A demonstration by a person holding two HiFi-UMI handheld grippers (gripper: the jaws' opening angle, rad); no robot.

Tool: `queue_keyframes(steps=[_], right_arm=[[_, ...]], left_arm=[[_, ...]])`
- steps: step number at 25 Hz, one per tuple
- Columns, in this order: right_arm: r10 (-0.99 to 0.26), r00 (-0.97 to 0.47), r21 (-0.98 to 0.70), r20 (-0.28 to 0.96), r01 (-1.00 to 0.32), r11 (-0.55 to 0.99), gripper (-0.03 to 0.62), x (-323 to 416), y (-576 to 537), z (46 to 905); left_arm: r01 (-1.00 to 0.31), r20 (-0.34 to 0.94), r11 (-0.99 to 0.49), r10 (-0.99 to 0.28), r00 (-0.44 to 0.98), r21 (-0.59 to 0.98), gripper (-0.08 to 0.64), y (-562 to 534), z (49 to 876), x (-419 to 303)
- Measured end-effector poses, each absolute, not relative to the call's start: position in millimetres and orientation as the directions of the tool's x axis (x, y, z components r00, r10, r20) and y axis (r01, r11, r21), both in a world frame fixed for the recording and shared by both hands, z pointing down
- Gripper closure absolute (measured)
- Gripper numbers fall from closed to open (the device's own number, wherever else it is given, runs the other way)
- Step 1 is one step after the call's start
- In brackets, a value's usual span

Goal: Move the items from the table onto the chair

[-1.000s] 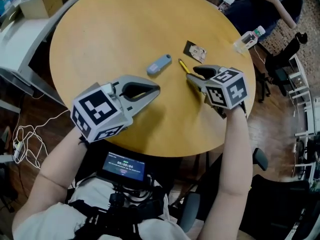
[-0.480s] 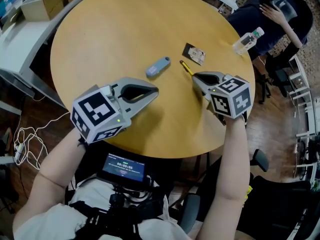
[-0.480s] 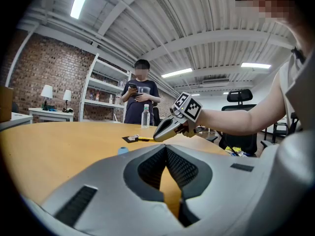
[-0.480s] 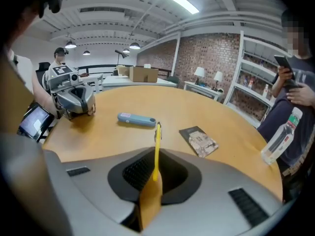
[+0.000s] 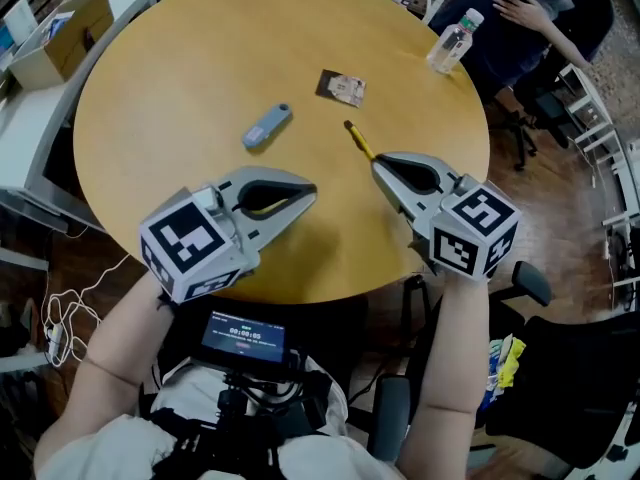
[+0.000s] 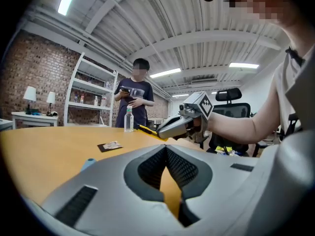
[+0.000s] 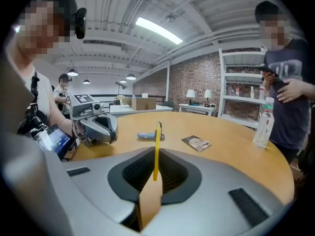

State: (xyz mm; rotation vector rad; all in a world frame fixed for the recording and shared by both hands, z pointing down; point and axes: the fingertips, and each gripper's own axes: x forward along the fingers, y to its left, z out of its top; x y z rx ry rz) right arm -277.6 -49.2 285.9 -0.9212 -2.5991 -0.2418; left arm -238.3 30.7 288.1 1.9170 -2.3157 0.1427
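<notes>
The right claw [image 5: 378,164] was clenched on a yellow pencil [image 5: 358,140], gripping its near end so that the rest poked out toward 11 o'clock over the round wooden surface [image 5: 180,58] (whether the far tip touched the wood I couldn't tell). At 12 o'clock from that claw lay a small card [image 5: 341,87], and at 10 o'clock a blue stick [image 5: 267,127], both flat on the wood and well apart from each other. A water bottle [image 5: 448,40] stood near the rim at 1 o'clock, just beside a seated person [image 5: 520,8]. Over at 9 o'clock, the left claw [image 5: 312,190] hovered above the near edge, pinched together on nothing. A black chair [image 5: 570,368] sat off at 5 o'clock.
</notes>
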Motion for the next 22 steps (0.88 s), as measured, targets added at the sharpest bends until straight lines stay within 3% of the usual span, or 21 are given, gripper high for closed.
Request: queue_keyframes(steps=[8, 15, 22], right_arm=[[0.55, -0.81, -0.11, 0.206, 0.539, 0.835, 0.578, -200, -99, 283], [0.409, -0.908, -0.247, 0.085, 0.379, 0.892, 0.578, -122, -171, 293], [0.231, -0.972, -0.281, 0.051, 0.208, 0.937, 0.577, -23, -244, 305]], left_arm=[[-0.992, 0.104, 0.051, -0.994, -0.038, 0.119, 0.543, -34, 292, -212], [-0.984, 0.108, -0.119, -0.985, 0.134, 0.129, 0.543, -111, 293, -156], [-0.947, 0.105, -0.311, -0.942, 0.318, 0.084, 0.543, -192, 289, -66]])
